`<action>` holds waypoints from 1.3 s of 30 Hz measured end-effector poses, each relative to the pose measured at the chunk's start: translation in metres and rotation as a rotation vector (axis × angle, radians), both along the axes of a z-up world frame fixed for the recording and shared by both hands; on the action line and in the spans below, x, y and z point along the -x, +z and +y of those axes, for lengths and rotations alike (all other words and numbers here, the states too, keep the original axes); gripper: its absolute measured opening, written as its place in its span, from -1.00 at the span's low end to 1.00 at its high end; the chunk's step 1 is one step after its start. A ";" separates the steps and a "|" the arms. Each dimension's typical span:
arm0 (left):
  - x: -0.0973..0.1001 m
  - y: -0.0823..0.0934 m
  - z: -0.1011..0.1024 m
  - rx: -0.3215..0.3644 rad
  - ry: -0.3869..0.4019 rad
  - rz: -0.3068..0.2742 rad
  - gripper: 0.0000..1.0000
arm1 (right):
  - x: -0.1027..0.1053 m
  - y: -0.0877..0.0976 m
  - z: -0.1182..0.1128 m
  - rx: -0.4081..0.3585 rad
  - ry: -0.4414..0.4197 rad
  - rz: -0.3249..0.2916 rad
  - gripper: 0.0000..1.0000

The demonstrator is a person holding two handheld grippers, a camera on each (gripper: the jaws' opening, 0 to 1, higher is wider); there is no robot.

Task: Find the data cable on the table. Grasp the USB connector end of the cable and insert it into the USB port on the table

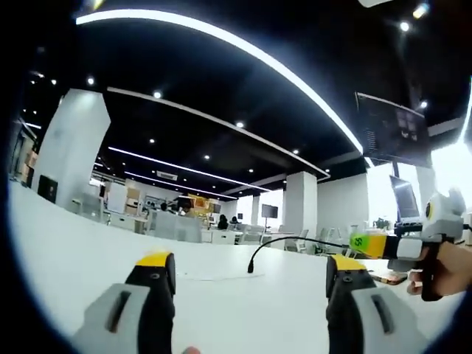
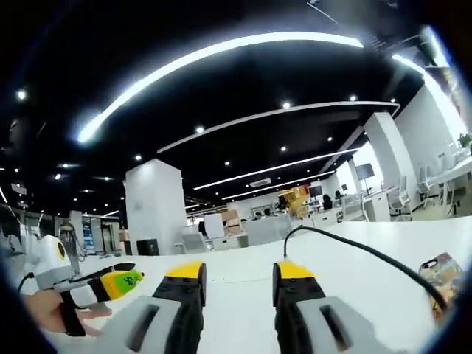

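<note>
I am at the find-and-grab step; my left tool [image 1: 250, 262] is held apart with nothing in it; my right tool [image 2: 240, 271] is apart too, and holds nothing; the thin black data cable [image 1: 295, 238] curves up off the flat white table [image 1: 66, 251]; its near end sits just ahead, between the left tool's tips; next, I think, I should tip down and close on that end.

two hand-held grippers [image 1: 251, 267] [image 2: 240, 271], one cable [image 2: 354, 247], one table [image 1: 74, 243].
</note>
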State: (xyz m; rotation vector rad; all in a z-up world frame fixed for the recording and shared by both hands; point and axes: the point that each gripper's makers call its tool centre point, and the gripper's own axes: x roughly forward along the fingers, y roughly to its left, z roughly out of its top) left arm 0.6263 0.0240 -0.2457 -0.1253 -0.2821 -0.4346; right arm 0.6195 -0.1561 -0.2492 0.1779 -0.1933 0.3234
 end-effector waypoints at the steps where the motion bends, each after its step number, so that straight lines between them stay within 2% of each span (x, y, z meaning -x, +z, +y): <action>1: 0.007 0.002 0.004 -0.008 0.017 -0.012 0.68 | 0.007 -0.001 0.001 0.011 -0.001 -0.008 -0.24; 4: 0.024 0.004 0.019 -0.016 0.069 -0.036 0.68 | 0.020 -0.009 0.001 0.025 0.000 -0.016 -0.24; 7: 0.034 0.000 0.032 -0.023 0.104 -0.049 0.67 | 0.027 -0.027 0.003 0.043 0.009 0.003 -0.22; 9: 0.041 -0.006 0.045 -0.021 0.144 -0.038 0.66 | 0.033 -0.041 0.005 0.084 0.015 0.020 -0.22; 12: 0.052 -0.013 0.062 -0.004 0.191 -0.026 0.64 | 0.034 -0.046 0.005 0.098 0.015 0.016 -0.22; 16: 0.064 -0.022 0.070 -0.007 0.203 -0.020 0.63 | 0.044 -0.045 0.010 0.089 0.027 -0.010 -0.21; 18: 0.067 -0.028 0.073 -0.024 0.203 -0.012 0.63 | 0.047 -0.042 0.014 0.027 0.051 -0.026 -0.21; 22: 0.073 -0.037 0.078 -0.015 0.214 -0.009 0.61 | 0.047 -0.046 0.023 0.040 0.080 -0.012 -0.11; 23: 0.074 -0.041 0.080 -0.044 0.226 -0.006 0.61 | 0.047 -0.045 0.024 0.044 0.080 -0.018 -0.10; 24: 0.075 -0.042 0.081 -0.086 0.242 -0.012 0.61 | 0.047 -0.044 0.025 0.043 0.080 -0.025 -0.09; 28: 0.076 -0.039 0.078 -0.064 0.235 -0.019 0.60 | 0.046 -0.042 0.020 0.019 0.068 -0.034 -0.07; 31: 0.075 -0.042 0.078 -0.077 0.242 -0.010 0.60 | 0.046 -0.040 0.014 -0.013 0.042 -0.043 -0.06; 37: 0.073 -0.044 0.092 0.039 0.252 0.023 0.60 | 0.045 -0.040 0.017 0.037 0.025 -0.050 0.01; 39: 0.073 -0.045 0.094 0.045 0.258 0.026 0.60 | 0.046 -0.039 0.018 0.048 0.028 -0.063 0.01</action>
